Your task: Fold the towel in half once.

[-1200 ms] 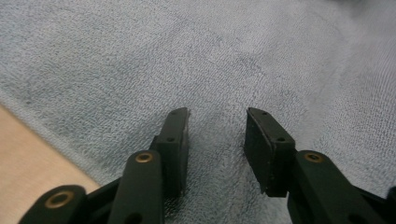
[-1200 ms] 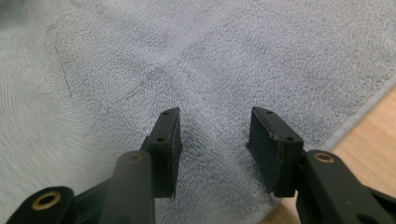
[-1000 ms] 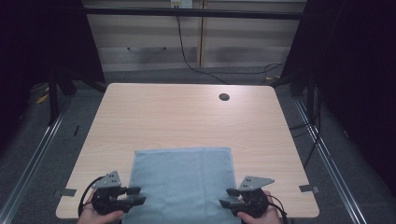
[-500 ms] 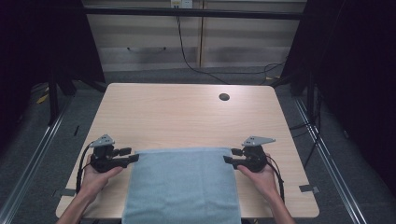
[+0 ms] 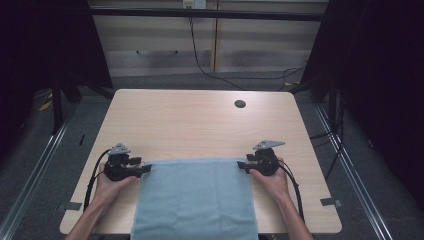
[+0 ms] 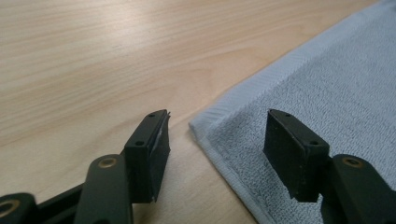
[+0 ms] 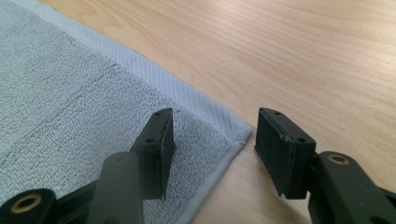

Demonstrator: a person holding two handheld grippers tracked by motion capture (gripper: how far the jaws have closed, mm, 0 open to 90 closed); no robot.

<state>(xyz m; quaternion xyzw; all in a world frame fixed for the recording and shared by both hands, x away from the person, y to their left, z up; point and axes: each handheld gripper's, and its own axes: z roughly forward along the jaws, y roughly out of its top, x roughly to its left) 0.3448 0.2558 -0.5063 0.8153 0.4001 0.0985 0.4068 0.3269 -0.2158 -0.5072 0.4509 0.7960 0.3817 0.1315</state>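
Both pairs of jaws have just been opening and stand spread, each straddling 1 far corner of the light blue towel (image 5: 195,197): left gripper (image 5: 146,168), right gripper (image 5: 240,164). The towel lies flat on the wooden table (image 5: 200,125), overhanging its near edge.

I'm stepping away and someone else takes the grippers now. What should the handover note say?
Left gripper: jaws just opened, straddling the towel's far left corner, not pinching.
Right gripper: jaws just opened at the far right corner, not pinching.
Towel: flat on the table, near edge hanging over the table's front edge.
Done: far edge laid down and let go.
Left: probably pull both grippers clear, then smooth or fold.
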